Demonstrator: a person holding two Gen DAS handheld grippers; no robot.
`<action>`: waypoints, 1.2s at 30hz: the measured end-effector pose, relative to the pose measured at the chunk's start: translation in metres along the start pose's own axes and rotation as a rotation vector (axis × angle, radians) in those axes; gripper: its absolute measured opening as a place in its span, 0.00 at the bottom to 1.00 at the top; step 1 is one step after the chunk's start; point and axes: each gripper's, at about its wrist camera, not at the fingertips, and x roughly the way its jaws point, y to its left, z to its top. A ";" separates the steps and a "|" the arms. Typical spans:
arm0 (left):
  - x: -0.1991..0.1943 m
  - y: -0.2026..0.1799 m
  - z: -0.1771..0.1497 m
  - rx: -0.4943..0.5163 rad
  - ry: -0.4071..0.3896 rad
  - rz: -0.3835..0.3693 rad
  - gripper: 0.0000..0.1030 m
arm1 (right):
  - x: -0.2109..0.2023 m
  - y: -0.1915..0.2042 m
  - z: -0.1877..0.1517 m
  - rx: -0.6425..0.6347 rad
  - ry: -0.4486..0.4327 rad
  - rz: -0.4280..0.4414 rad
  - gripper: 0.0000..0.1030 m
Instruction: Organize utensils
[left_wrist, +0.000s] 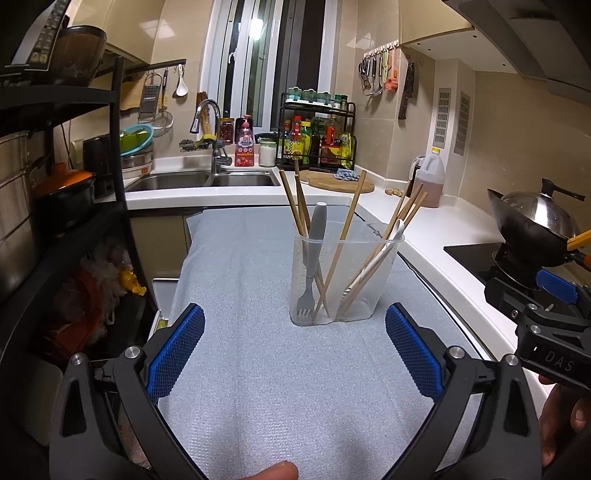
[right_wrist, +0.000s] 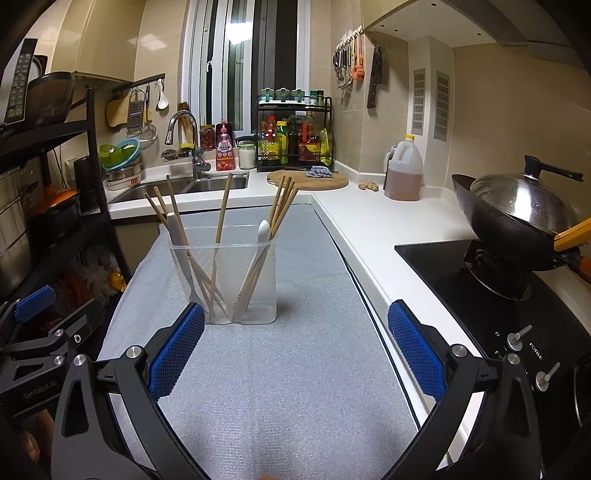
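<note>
While both tools, left tool (left_wrist: 294, 347) and right tool (right_wrist: 295, 345), are hovering wide and empty, the clear holder (left_wrist: 341, 280) is standing mid-worktop with chopsticks (left_wrist: 345, 236) leaning loosely; a careless reach risks tipping it.

Chopsticks (left_wrist: 341, 236), fork (left_wrist: 313, 258) in holder (left_wrist: 343, 280); holder on mat (left_wrist: 266, 362)

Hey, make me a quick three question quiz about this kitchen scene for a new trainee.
1. True or false: the gray fork stands tines down in the clear holder.
2. Which gripper holds something: left gripper, right gripper, or neither?
3. Fill in: the holder stands on a gray ____.

Key: 1 true. 2 neither, both are open and empty. 3 mat.
</note>
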 end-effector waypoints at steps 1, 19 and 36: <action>0.000 0.000 0.000 0.001 -0.001 0.000 0.93 | 0.000 0.000 0.000 0.001 0.000 0.000 0.95; -0.002 -0.004 -0.001 0.009 -0.006 -0.009 0.93 | -0.002 -0.002 0.001 0.004 -0.002 0.004 0.95; -0.002 -0.004 -0.001 0.012 -0.007 -0.005 0.93 | -0.003 0.001 0.001 0.005 -0.003 0.004 0.95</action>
